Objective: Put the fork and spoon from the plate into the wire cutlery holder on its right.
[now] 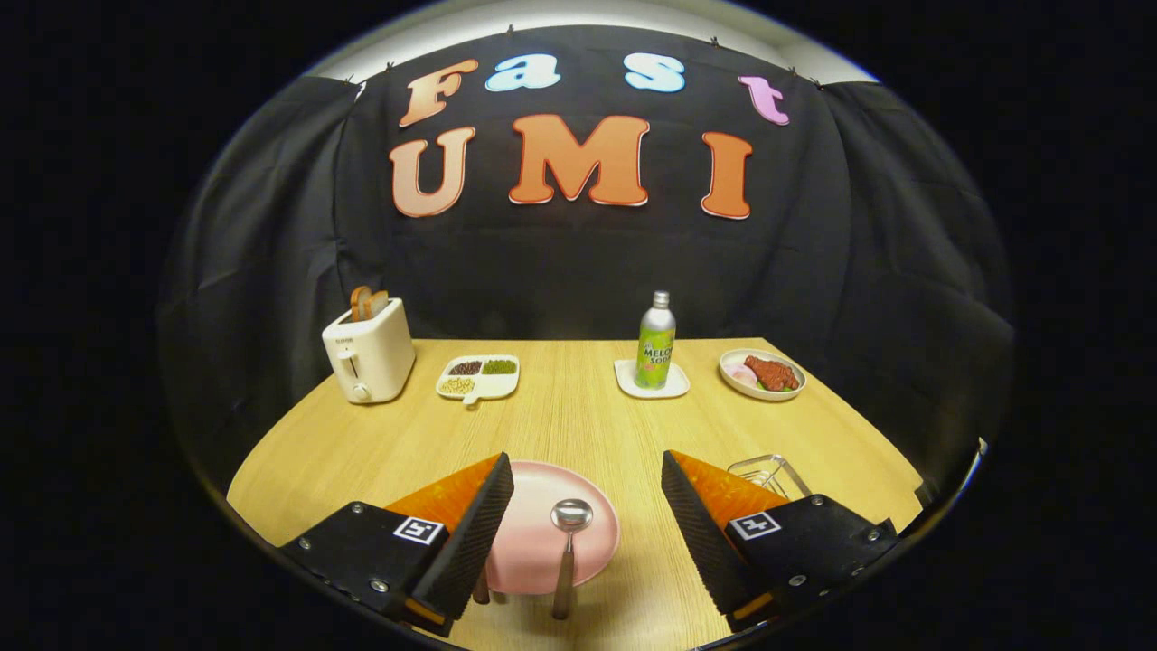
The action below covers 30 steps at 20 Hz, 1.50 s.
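Spoon: shiny metal spoon [569, 533], bowl on the plate, handle over its near rim.
Plate: round pink plate [533, 506] on the wooden table.
Holder: clear wire cutlery holder [768, 472], right of the plate.

surface [578, 425]: pale wood grain, running back to the booth wall
toaster [369, 359]: far corner on the left, cream, upright, two slices sticking out of its slots
tray [478, 377]: just right of the toaster, white, three compartments with dark, green and pale fillings
coaster [651, 380]: far side, right of the tray, white and square, a soda bottle standing on it
dish [762, 374]: right of the coaster, round, holding reddish food
plate [542, 533]: near side, pink, round, between the spread fingers [470, 542], a spoon lying across it
holder [768, 475]: clear wire, just right of the plate, partly behind the right finger
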Each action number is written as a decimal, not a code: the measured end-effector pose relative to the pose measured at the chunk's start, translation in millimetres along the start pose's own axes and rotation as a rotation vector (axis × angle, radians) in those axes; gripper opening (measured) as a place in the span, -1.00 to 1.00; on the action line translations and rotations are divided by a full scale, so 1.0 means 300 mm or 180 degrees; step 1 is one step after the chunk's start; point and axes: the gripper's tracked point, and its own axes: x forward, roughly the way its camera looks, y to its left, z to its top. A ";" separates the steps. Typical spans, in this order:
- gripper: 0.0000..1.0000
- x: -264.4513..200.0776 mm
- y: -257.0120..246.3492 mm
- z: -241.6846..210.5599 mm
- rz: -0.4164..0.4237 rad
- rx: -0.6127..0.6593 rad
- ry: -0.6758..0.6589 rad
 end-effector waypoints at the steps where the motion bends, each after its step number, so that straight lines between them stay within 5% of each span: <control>1: 0.98 0.008 0.004 -0.025 0.0002 -0.0040 0.0055; 5: 0.96 0.038 0.027 -0.130 0.0059 -0.0169 0.0299; 16: -0.05 0.105 0.081 -0.363 0.0099 -0.0363 0.0959; 23: -0.19 0.142 0.063 -0.425 0.0016 -0.0442 0.1167; 30: -0.81 0.166 0.056 -0.454 -0.0010 -0.0381 0.1302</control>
